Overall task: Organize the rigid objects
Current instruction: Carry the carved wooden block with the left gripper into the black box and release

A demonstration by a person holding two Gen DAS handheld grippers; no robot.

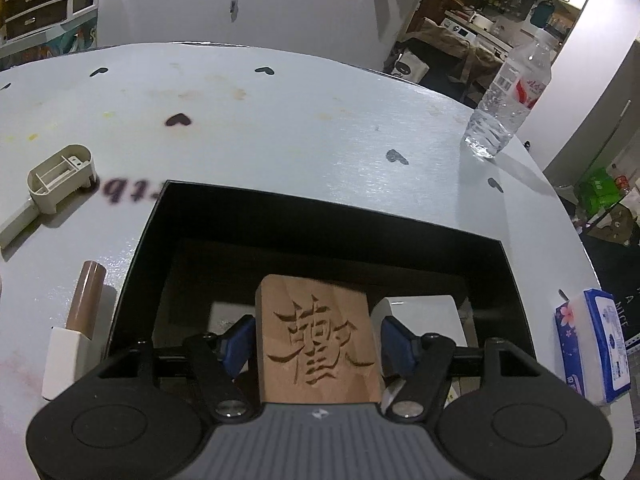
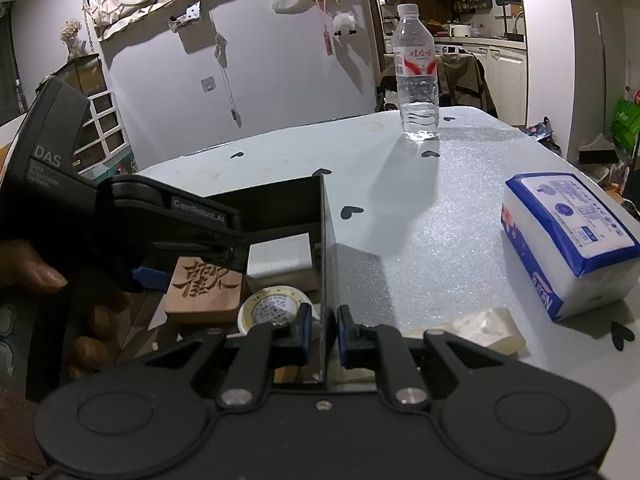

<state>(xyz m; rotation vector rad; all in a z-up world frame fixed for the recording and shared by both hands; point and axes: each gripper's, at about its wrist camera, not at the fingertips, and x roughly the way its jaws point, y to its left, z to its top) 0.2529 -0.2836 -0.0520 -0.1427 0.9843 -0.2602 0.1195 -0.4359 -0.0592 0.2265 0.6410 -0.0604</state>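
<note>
Black hand-held gripper (image 1: 316,344) with blue pads (image 1: 240,340) and silver screws.

Left gripper (image 1: 318,340) clamps a carved wooden block (image 1: 318,338) by its two side edges, blue pads touching it, held over the open black box (image 1: 500,276). White items lie inside the box, partly hidden. On the table (image 1: 280,140): beige plastic holder (image 1: 60,178) far left, brown tube (image 1: 86,300) beside the box, water bottle (image 1: 508,96) far right, tissue pack (image 1: 594,344) at right edge.
</note>
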